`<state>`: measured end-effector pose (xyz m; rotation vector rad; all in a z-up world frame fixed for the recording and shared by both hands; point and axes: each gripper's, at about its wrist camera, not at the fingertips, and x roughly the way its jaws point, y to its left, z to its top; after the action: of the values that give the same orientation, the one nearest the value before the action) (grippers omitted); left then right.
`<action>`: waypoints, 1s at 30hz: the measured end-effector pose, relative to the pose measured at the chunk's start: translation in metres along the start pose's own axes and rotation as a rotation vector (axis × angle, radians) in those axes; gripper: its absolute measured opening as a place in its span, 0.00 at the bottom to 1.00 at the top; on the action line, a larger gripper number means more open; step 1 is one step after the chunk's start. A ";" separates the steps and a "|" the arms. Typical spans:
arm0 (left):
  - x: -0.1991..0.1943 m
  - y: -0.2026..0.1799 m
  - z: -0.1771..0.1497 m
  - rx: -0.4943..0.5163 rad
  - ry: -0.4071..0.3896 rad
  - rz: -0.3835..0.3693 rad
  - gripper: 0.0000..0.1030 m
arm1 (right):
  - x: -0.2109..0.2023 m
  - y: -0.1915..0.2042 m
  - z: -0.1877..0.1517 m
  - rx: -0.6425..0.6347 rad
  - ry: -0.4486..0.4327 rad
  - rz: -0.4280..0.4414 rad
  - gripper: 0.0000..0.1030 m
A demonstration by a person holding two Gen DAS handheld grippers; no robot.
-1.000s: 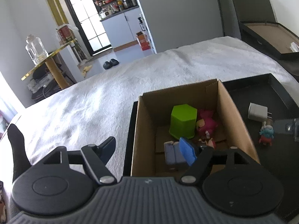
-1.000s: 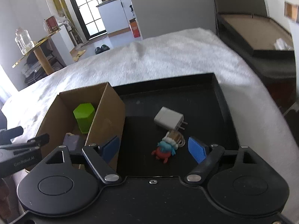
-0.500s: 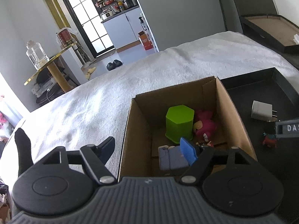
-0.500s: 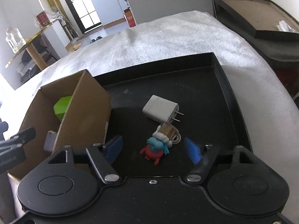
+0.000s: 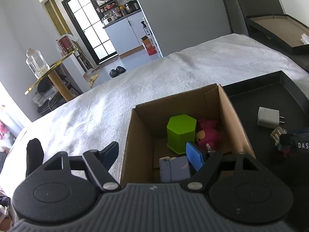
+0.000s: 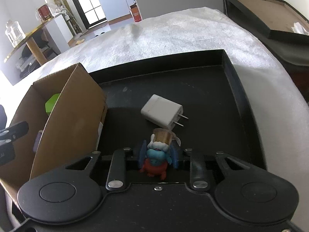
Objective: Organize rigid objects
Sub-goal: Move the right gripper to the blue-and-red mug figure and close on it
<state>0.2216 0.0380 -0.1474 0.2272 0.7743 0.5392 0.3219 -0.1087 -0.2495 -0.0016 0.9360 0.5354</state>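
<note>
A small toy figure (image 6: pixel 156 159), blue above and red below, stands on the black tray (image 6: pixel 227 100), and my right gripper (image 6: pixel 158 155) is shut on it, blue pads pressing both sides. Just beyond it lie a small gold-and-clear piece (image 6: pixel 164 137) and a white plug charger (image 6: pixel 163 114). A cardboard box (image 5: pixel 234 119) to the left holds a green hexagonal block (image 5: pixel 180 133), a pink plush toy (image 5: pixel 208 133) and a lavender block (image 5: pixel 174 169). My left gripper (image 5: pixel 152 154) stands open astride the box's left wall, nothing between its fingers.
The box and tray rest on a bed with a white cover (image 5: pixel 154 77). Another dark tray with a brown inside (image 6: pixel 270 5) sits at the far right. A gold side table with a glass jar (image 5: pixel 36 63) stands to the left. A dark-socked foot (image 5: pixel 34 152) lies at the left.
My right gripper came down over the toy figure and its jaws shut on it. The left gripper stayed open over the box.
</note>
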 end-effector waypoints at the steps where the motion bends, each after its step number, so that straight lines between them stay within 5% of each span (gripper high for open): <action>1: -0.001 0.001 0.001 -0.003 -0.003 0.000 0.73 | -0.002 -0.001 -0.001 -0.007 0.001 -0.010 0.25; 12: -0.002 0.009 -0.004 -0.011 0.005 -0.008 0.73 | -0.022 -0.008 -0.006 -0.029 0.000 -0.085 0.27; 16: 0.000 0.013 -0.007 -0.013 0.011 -0.011 0.73 | -0.022 -0.003 -0.008 -0.033 -0.006 -0.080 0.55; 26: 0.011 0.017 -0.015 -0.039 0.037 -0.025 0.74 | -0.005 0.010 -0.006 -0.078 0.017 -0.078 0.59; 30: 0.014 0.018 -0.017 -0.042 0.042 -0.030 0.74 | 0.000 0.012 -0.003 -0.021 0.025 -0.094 0.74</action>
<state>0.2114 0.0608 -0.1606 0.1657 0.8053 0.5324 0.3139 -0.0986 -0.2488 -0.0713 0.9498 0.4587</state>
